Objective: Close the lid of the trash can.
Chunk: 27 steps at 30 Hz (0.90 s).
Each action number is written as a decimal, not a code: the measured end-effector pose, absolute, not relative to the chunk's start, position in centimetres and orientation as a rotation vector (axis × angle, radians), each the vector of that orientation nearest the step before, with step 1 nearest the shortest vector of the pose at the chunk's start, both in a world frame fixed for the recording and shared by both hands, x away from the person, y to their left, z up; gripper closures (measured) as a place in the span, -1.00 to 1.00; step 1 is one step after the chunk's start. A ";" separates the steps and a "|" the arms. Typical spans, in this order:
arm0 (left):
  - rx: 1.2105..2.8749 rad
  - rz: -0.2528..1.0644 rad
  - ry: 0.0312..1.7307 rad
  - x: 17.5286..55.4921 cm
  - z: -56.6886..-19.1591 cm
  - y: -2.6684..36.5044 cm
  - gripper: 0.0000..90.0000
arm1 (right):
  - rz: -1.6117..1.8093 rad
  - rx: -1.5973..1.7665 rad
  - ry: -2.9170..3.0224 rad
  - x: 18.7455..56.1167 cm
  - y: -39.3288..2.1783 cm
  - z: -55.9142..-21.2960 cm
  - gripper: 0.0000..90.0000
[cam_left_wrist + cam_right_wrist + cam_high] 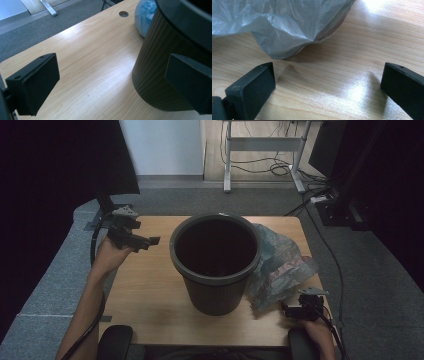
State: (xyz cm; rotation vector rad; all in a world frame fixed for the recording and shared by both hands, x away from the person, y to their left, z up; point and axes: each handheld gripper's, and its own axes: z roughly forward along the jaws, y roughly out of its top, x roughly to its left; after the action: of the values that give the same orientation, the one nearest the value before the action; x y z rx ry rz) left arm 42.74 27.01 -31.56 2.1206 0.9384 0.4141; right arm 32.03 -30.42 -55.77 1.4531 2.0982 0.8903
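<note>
A dark, round, ribbed plastic bin (216, 262) stands upright at the middle of the light wood-grain tabletop (145, 290), mouth upward. A crumpled translucent grey-blue plastic bag (280, 265) lies against the bin's right side. The left gripper (142, 240) is held left of the bin, jaws spread wide and empty. The right gripper (292, 311) is held just before the bag, likewise wide and empty.

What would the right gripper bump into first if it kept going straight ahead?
Probably the crumpled plastic bag. The right gripper is open and points at it over bare table, though the distance is unclear.
</note>
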 end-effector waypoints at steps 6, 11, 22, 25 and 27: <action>2.104 0.398 0.961 42.4 -33.5 27.5 -1.00 | 0.890 1.453 2.098 32.0 -30.4 -55.8 -1.00; 2.083 0.382 0.976 42.2 -35.3 27.8 -1.00 | 0.891 1.453 2.099 32.0 -30.4 -55.8 -1.00; 2.059 0.375 1.004 41.5 -39.2 28.3 -1.00 | 0.891 1.454 2.098 32.0 -30.4 -55.8 -1.00; 2.050 0.361 1.013 41.5 -40.4 28.5 -1.00 | 0.891 1.454 2.098 32.0 -30.4 -55.8 -1.00; 2.051 0.364 1.019 41.4 -41.1 28.6 -1.00 | 0.891 1.454 2.098 32.0 -30.4 -55.8 -1.00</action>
State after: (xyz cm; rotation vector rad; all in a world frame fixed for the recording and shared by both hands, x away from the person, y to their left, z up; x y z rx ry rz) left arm 41.42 28.63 -41.14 2.0505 1.0188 0.3641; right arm 32.02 -30.42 -55.77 1.4539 2.0982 0.8910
